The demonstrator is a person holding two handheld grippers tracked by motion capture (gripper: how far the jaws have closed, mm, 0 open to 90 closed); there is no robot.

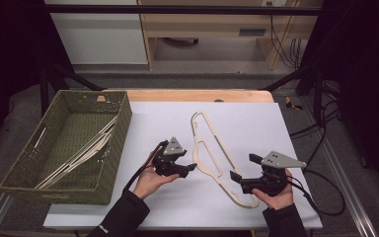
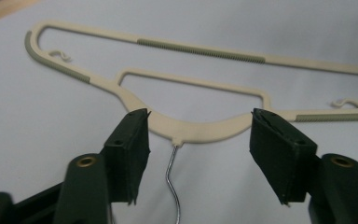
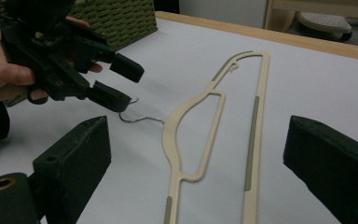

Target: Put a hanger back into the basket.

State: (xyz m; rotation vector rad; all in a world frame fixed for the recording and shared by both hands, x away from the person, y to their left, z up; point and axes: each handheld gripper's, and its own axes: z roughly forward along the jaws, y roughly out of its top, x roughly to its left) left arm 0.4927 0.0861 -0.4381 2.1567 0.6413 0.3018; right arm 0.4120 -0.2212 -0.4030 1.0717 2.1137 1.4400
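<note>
A cream plastic hanger (image 1: pixel 217 180) lies flat on the white tabletop (image 1: pixel 256 123), between the two grippers. Its thin metal hook (image 2: pixel 170 175) points toward my left gripper (image 1: pixel 188 160). In the left gripper view the left gripper (image 2: pixel 200 116) is open; its jaws straddle the hook and the hanger's neck (image 2: pixel 200 130), and neither pad touches them. The right gripper view shows the left gripper (image 3: pixel 129 86) with its lower jaw just above the hook (image 3: pixel 142 119). My right gripper (image 1: pixel 242 167) stands wide open beside the hanger's near arm, with the hanger (image 3: pixel 172 126) lying ahead of its jaws.
A green woven basket (image 1: pixel 121 128) stands at the table's left with several cream hangers (image 1: pixel 84 153) inside. A wooden strip (image 1: pixel 197 95) borders the table's far edge. Cables trail from both grippers toward the near edge.
</note>
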